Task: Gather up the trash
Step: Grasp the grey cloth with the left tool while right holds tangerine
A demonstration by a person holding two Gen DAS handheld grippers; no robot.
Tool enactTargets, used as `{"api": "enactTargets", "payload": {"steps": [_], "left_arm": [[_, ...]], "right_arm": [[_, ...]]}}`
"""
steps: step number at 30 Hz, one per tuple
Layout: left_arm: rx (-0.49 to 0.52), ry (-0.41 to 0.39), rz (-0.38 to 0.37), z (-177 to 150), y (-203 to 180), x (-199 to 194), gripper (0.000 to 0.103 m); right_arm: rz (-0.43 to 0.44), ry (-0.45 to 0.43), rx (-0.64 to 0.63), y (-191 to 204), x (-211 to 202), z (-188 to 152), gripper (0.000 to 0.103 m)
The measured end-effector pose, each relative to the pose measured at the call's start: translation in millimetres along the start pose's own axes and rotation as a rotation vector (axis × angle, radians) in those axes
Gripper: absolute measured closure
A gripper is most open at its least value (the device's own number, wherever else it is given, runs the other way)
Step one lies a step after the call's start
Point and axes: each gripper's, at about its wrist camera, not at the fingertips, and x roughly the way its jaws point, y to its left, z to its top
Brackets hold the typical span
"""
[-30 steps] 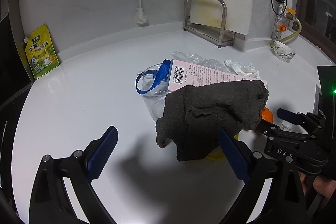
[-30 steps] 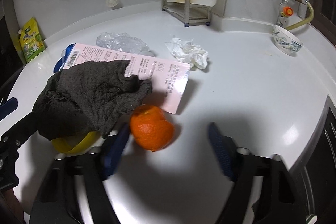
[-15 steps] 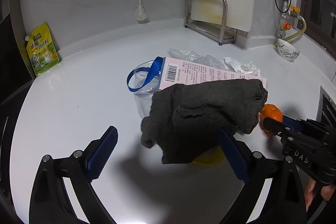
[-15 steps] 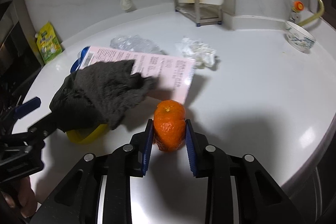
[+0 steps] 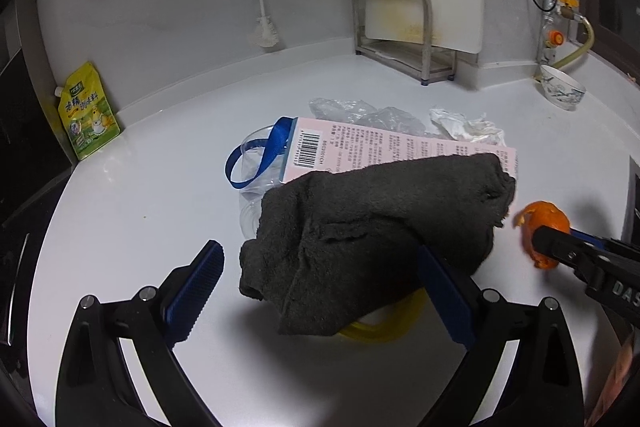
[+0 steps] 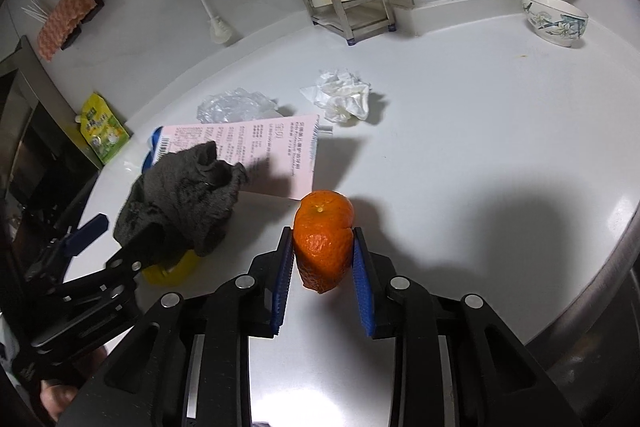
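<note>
Near counter edge: right gripper (image 6: 323, 259) has just closed on the peel (image 6: 323, 239), now lifted clear.
Left gripper (image 5: 320, 291): fingers wide, empty, by the cloth (image 5: 376, 235).
Meaning: peel ready to bin.

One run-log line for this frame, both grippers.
task: collect trash | right gripper: shut on orange peel | left gripper: open, empty, by dark cloth | counter: crumpled tissue left
</note>
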Motion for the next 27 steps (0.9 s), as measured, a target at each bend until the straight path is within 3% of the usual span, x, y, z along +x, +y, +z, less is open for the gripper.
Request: {"api": "enactTargets", "payload": {"steps": [5, 7, 11, 12, 14, 27], "left_arm": [[-0.017, 0.004, 0.038, 5.5, 0.9, 11.9, 0.009], [-0.006, 0.019, 0.035, 5.0, -0.9, 16.3, 0.028], [0.02, 0.023, 0.051, 4.1, -5.9, 17.4, 0.052], [0.025, 0.024, 0.06, 4.5, -6.6, 17.1, 0.071], [0.016, 0.032, 0.032, 6.0, -5.4, 16.5, 0.081], [0.014, 0.007, 0.001, 11.5, 4.5, -5.1, 0.089]], "right_arm": [[0.029, 0.003, 0.018, -1.5, -0.1, 0.7, 0.075], [0.036, 0.005, 0.022, -2.2, 0.6, 1.0, 0.075], [0.04, 0.005, 0.028, -3.0, 0.9, 1.3, 0.075], [0.044, 0.004, 0.032, -3.7, 0.8, 1.4, 0.075], [0.051, 0.004, 0.041, -5.3, 0.4, 1.4, 0.075], [0.064, -0.006, 0.053, -8.6, -2.0, 1.1, 0.075]]}}
